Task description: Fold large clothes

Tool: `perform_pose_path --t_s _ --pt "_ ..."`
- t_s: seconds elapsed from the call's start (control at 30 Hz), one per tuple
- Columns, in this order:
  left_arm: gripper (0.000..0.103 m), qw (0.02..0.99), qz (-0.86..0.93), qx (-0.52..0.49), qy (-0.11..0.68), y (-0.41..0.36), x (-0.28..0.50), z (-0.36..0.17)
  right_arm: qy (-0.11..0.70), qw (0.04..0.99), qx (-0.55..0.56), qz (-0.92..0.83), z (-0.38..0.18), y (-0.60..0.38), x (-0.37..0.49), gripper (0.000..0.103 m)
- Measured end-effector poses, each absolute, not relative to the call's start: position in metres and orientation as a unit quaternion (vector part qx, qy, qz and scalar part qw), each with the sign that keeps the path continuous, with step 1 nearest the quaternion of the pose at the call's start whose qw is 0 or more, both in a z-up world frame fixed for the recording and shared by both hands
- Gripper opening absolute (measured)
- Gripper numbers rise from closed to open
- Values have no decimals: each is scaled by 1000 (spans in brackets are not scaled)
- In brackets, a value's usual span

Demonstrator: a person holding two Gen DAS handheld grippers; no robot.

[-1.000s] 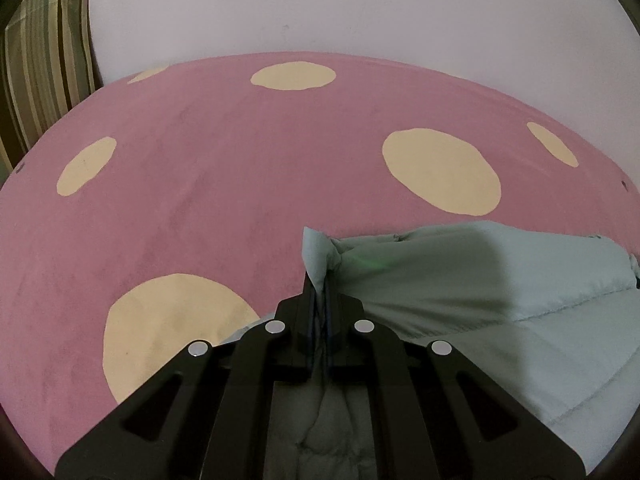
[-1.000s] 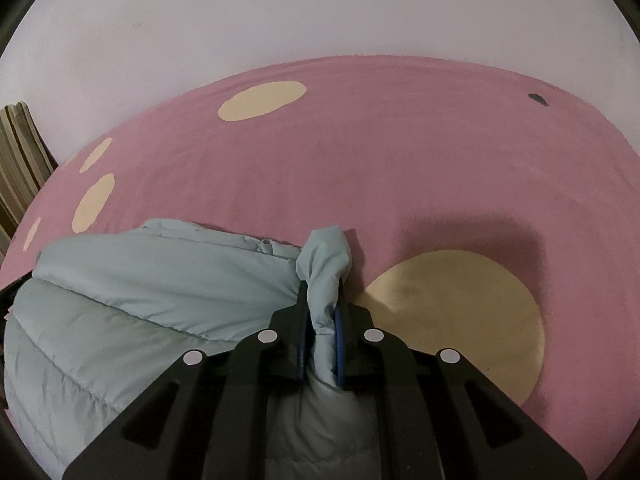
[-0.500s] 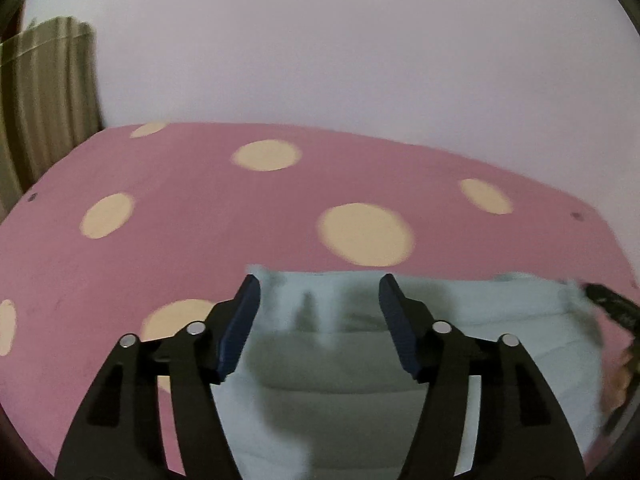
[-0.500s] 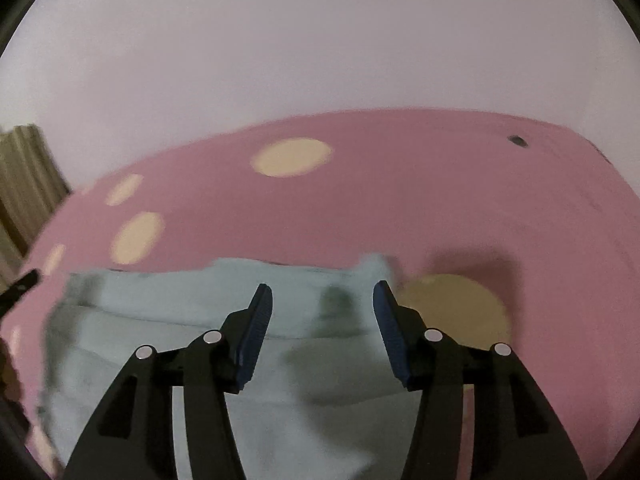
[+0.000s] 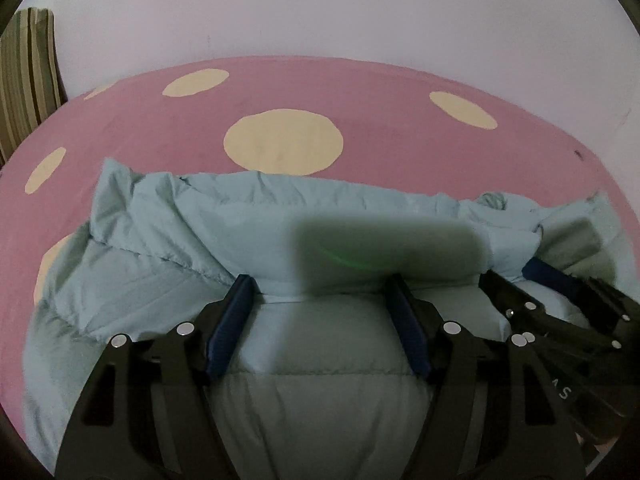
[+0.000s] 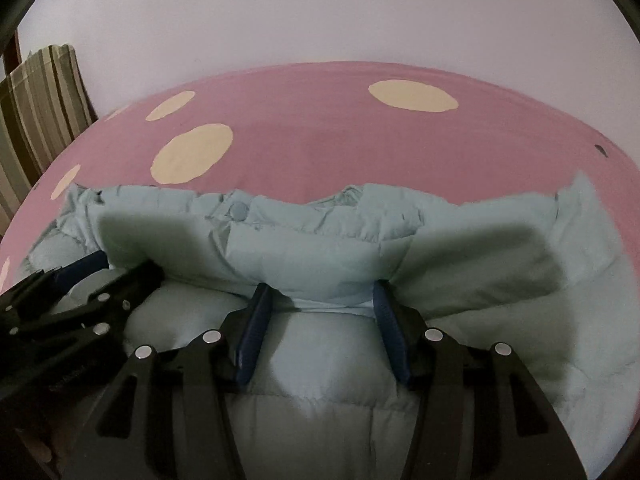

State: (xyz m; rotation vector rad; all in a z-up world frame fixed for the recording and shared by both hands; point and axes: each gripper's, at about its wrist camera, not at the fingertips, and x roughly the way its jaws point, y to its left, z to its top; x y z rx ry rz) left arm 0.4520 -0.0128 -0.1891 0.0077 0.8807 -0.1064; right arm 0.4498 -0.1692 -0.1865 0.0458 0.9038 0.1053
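Observation:
A pale blue quilted puffer jacket [image 5: 192, 248] lies bunched on the pink bed cover; it also fills the lower half of the right wrist view [image 6: 320, 248]. My left gripper [image 5: 320, 288] is open and empty, its blue-padded jaws spread over the jacket's folded edge. My right gripper [image 6: 320, 292] is open and empty too, just above the jacket. Each gripper shows in the other's view: the right one at the right edge [image 5: 516, 272], the left one at the left edge [image 6: 108, 264]. A round snap button [image 6: 239, 211] shows near the jacket's far edge.
The pink cover with cream dots [image 5: 360, 92] spreads beyond the jacket up to a pale wall [image 5: 320, 8]. A green and brown striped cushion [image 5: 24, 76] stands at the far left, also in the right wrist view [image 6: 40, 120].
Both grippers were shut on corners of the jacket a second ago. They opened, let the fabric drop, and now hover close together over the folded jacket.

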Motion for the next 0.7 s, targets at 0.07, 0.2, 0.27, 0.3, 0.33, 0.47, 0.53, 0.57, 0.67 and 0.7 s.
perform_pose_path --t_s 0.07,0.2,0.27,0.3,0.33,0.47,0.53,0.57,0.67,0.7 --pt "70 903 -46 10 428 -14 455 -195 435 899 19 47 -190 -169 450 53" --pt "70 901 -43 19 431 -16 454 -189 437 898 25 50 -184 -171 450 53" --pt "70 902 -48 11 429 -9 446 -173 434 899 37 54 -171 -177 445 53" --pt "70 905 -49 3 423 -3 438 -164 429 900 43 56 -163 -183 441 53" --pt "70 908 -49 -6 416 4 431 -157 416 906 47 53 -151 -193 432 53" --pt "70 921 -30 -29 388 44 404 -139 388 921 35 10 -128 -234 408 53" --pt "70 920 -4 -32 391 63 400 -146 391 920 30 -19 -130 -259 400 53" --pt "70 916 6 -35 399 69 401 -152 396 917 30 -27 -134 -266 400 53" --pt "70 909 11 -46 414 78 405 -172 419 906 49 -35 -157 -287 402 53" --pt "70 909 13 -32 415 75 406 -177 424 904 53 -33 -167 -289 403 54"
